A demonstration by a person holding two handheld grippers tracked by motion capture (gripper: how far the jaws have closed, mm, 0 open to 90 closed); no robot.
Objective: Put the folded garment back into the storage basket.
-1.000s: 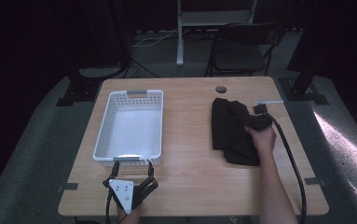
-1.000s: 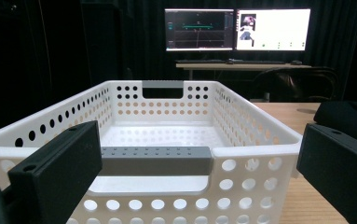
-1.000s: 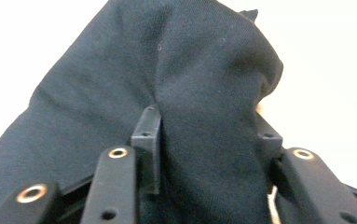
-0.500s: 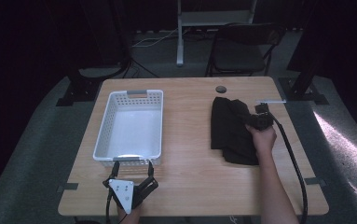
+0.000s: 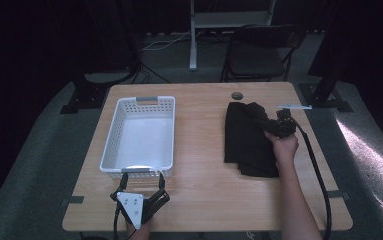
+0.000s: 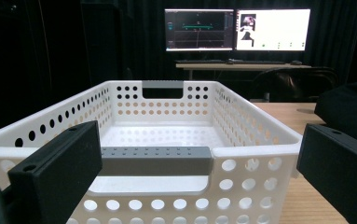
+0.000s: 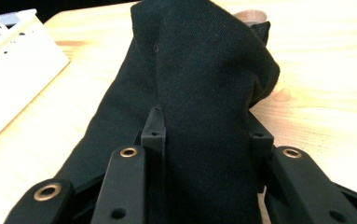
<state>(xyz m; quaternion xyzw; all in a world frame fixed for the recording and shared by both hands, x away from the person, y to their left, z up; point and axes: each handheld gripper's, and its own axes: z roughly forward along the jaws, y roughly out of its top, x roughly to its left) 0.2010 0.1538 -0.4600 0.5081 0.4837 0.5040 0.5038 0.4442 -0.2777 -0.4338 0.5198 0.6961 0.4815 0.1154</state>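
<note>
Black cloth, a folded garment (image 5: 247, 138), lies on the right half of the wooden table (image 5: 204, 200), well apart from the white perforated basket (image 5: 113, 140) on the left half. The right gripper (image 5: 265, 123) has pinched a raised ridge of the fabric near its far right edge; in the right gripper view the jaws are clamped on the fold, the garment (image 7: 199, 93) bulging up between them. The left gripper (image 5: 141, 182) hovers just before the basket's near wall, jaws spread wide, grasping nothing. This looks like the pick-up step: the grasp seems made, so next comes a lift and a carry leftward over the basket rim, watching for trailing cloth.
</note>
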